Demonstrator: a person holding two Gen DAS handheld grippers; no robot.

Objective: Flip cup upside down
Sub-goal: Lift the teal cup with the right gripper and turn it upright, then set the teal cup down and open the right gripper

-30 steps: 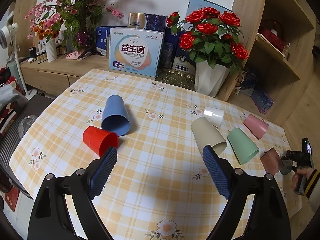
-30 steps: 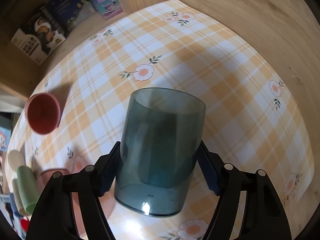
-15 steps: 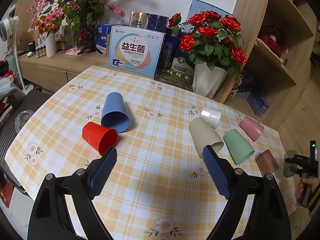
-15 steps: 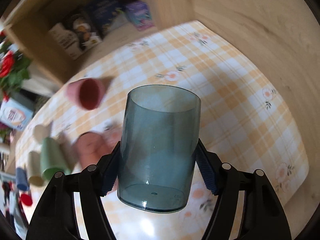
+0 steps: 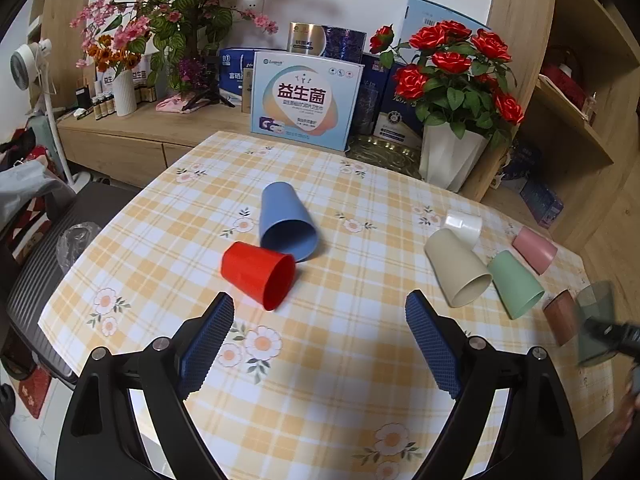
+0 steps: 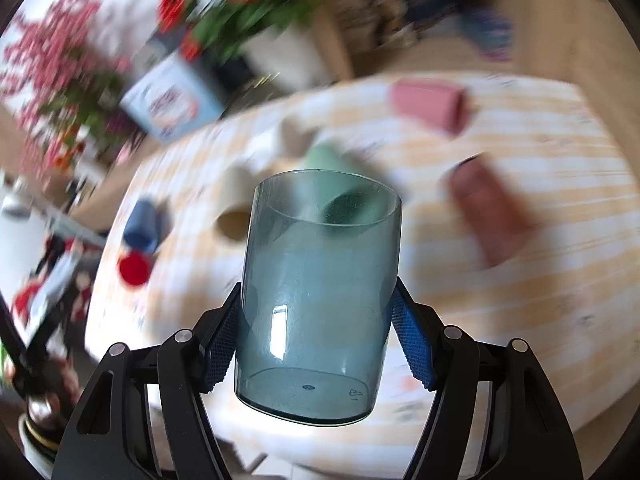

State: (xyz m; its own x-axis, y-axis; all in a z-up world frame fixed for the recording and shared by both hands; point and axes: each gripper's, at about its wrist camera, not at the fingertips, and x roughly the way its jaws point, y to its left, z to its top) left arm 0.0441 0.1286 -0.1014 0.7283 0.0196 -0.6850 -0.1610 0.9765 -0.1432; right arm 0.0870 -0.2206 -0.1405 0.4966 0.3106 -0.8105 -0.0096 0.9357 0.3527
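My right gripper (image 6: pixel 316 344) is shut on a clear blue-grey cup (image 6: pixel 320 292), held in the air with its base towards the camera and its mouth pointing away over the table. The same cup (image 5: pixel 596 326) shows blurred at the table's right edge in the left wrist view. My left gripper (image 5: pixel 316 344) is open and empty above the near part of the checked tablecloth (image 5: pixel 344 380). Several cups lie on their sides: red (image 5: pixel 258 274), blue (image 5: pixel 286 222), beige (image 5: pixel 456 268), white (image 5: pixel 464 224), green (image 5: pixel 514 290), pink (image 5: pixel 534 250) and brown (image 5: pixel 560 322).
A white vase of red roses (image 5: pixel 452 160) and a light blue box (image 5: pixel 306 100) stand at the table's far edge. A wooden shelf unit (image 5: pixel 576 92) rises on the right. A dark chair (image 5: pixel 44 248) stands at the left edge. The right wrist view is motion-blurred.
My right gripper has swung the blue-grey cup round, from facing the floor and the table's corner to facing across the table. My left gripper stays open and has drawn back slightly.
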